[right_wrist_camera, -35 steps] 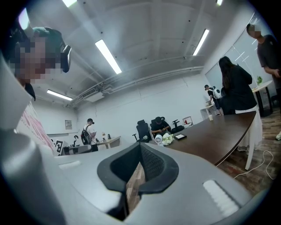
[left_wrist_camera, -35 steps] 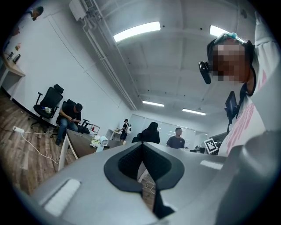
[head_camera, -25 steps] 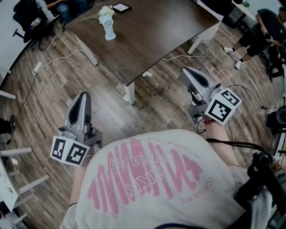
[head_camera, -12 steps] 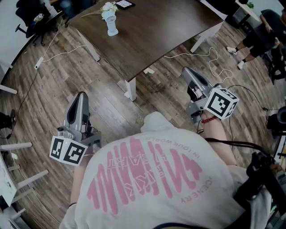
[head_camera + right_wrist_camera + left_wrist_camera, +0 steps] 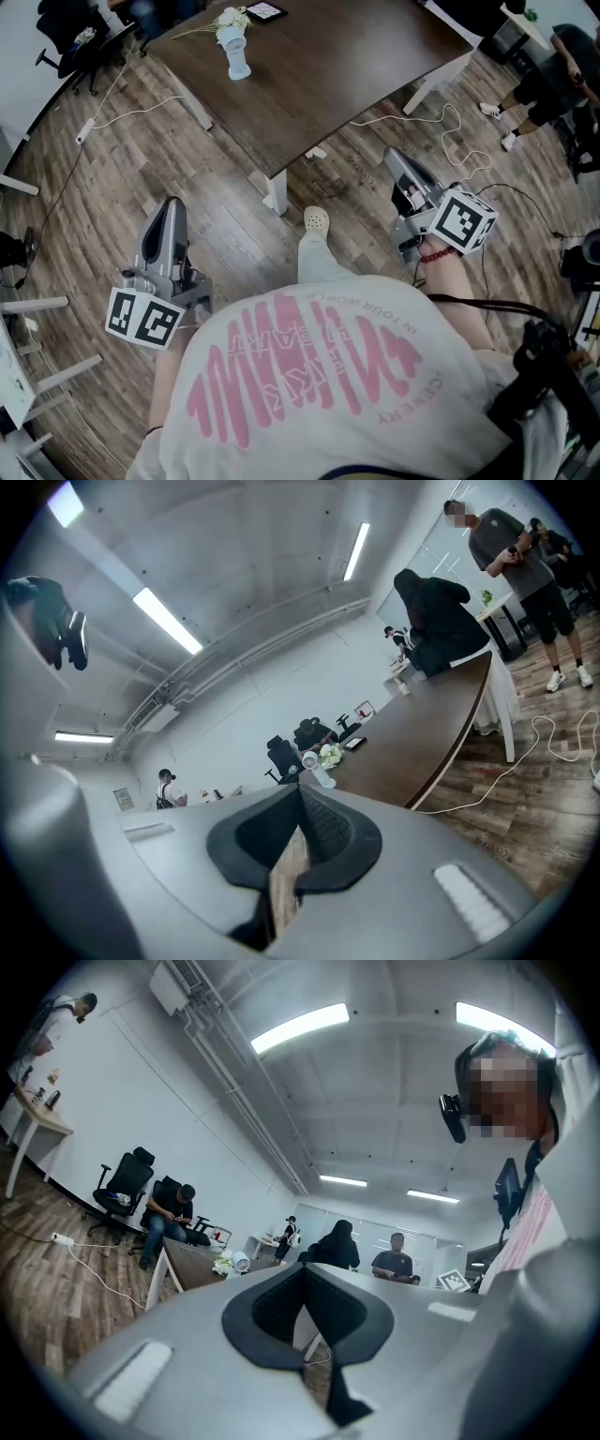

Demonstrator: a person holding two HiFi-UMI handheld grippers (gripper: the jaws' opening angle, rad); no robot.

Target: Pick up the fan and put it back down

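The fan [image 5: 233, 52] is small and white. It stands upright near the far left corner of the dark brown table [image 5: 337, 66], next to white flowers [image 5: 228, 19]. It also shows small and far off as the fan [image 5: 240, 1262] in the left gripper view and the fan [image 5: 312, 761] in the right gripper view. My left gripper [image 5: 173, 202] is held over the wooden floor, well short of the table, shut and empty. My right gripper [image 5: 394, 153] hangs by the table's near right edge, jaws together with nothing between them. Both point toward the table, far from the fan.
A white table leg [image 5: 275, 192] stands between the grippers. White cables [image 5: 441, 127] trail across the floor at right, and a power strip [image 5: 78, 141] lies at left. Office chairs [image 5: 66, 33] and seated people are beyond the table. My shoe [image 5: 316, 221] is forward.
A shoe and trouser leg have come into view in a step toward the table. The right gripper has rolled and sunk slightly. The left gripper has stayed put.
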